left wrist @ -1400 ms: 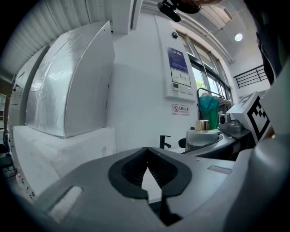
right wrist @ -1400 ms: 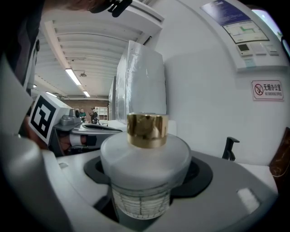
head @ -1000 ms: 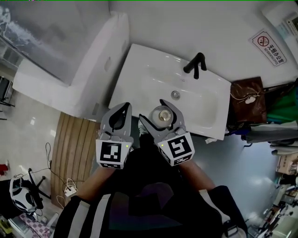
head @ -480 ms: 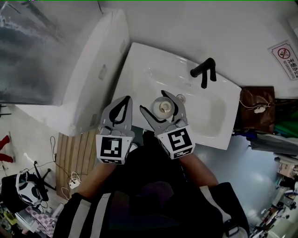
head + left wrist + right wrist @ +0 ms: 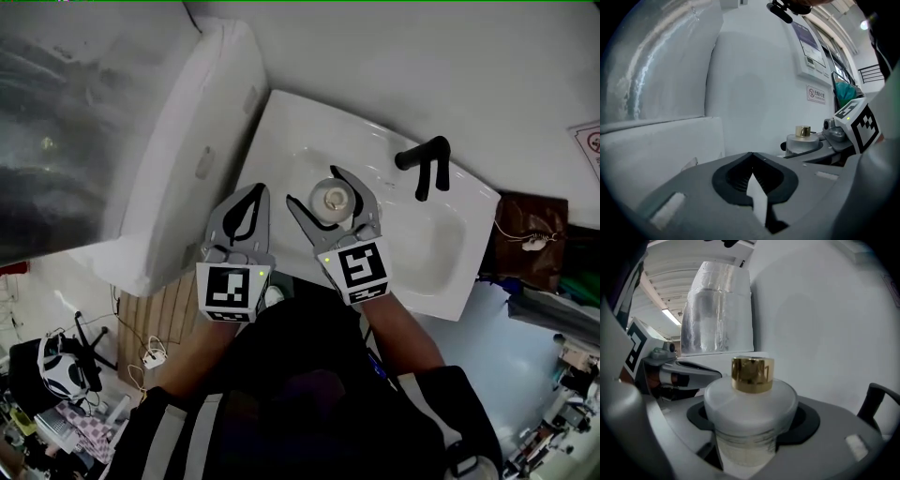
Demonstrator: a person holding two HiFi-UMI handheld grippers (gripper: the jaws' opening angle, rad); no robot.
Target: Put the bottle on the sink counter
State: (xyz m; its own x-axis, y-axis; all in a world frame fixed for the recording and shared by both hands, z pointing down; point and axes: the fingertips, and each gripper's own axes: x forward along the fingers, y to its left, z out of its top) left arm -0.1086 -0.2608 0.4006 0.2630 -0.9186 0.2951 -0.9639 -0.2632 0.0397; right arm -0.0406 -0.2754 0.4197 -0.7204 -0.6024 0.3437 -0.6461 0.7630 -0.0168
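A frosted white bottle (image 5: 749, 416) with a gold cap (image 5: 752, 374) stands upright between the jaws of my right gripper (image 5: 335, 202), which is shut on it. From the head view the bottle (image 5: 331, 198) hangs over the left part of the white sink (image 5: 281, 141), near the basin. My left gripper (image 5: 246, 208) is beside it on the left, over the sink's front left edge, its jaws closed together with nothing in them. The left gripper view shows the bottle (image 5: 803, 139) off to the right.
A black faucet (image 5: 427, 161) stands at the sink's back right. A white ledge (image 5: 178, 159) and a foil-wrapped mass (image 5: 75, 112) flank the sink on the left. A brown bag (image 5: 532, 234) hangs to the right. Wooden slats (image 5: 169, 309) lie on the floor.
Both grippers and the bottle have shifted forward over the sink's left part. The view has moved so that the sink sits more to the right.
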